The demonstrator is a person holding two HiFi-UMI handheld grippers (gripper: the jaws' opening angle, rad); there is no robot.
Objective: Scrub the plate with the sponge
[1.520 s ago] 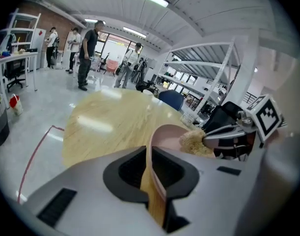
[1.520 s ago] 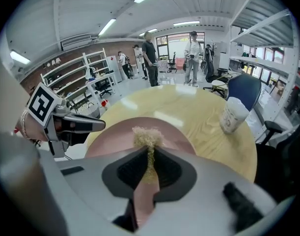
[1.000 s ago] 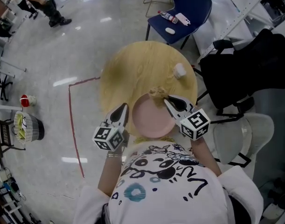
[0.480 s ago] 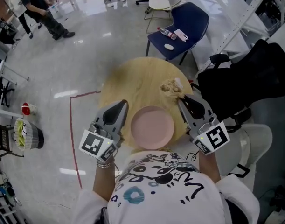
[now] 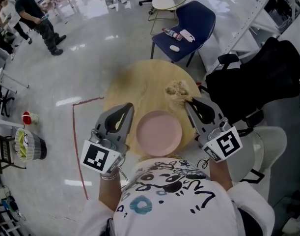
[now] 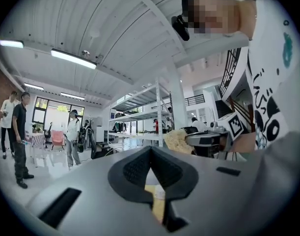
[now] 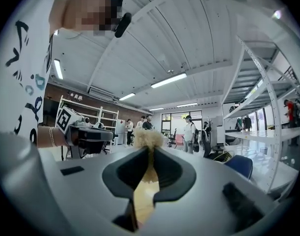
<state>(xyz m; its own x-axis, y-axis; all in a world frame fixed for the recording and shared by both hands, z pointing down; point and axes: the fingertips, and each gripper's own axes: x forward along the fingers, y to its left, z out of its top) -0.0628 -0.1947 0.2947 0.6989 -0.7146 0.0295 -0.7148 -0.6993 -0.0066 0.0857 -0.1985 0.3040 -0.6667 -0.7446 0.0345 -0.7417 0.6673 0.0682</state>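
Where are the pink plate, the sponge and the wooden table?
pink plate (image 5: 158,132): head view, its middle.
sponge (image 5: 177,89): head view, its fluffy middle.
wooden table (image 5: 140,82): head view, bare top.

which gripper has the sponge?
The right gripper: its jaws pinch the fluffy tan sponge. The left gripper has its jaws together with nothing between them.

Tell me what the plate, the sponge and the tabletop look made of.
Plate: pale pink, smooth and evenly coloured with a soft sheen. It could be plastic or glazed ceramic; I can't tell which.
Sponge: a tan, frizzy, fibrous tuft. It looks like loofah or a coarse fibre scrubber rather than foam.
Tabletop: light wood with visible grain and a matte finish, either solid wood or veneer.
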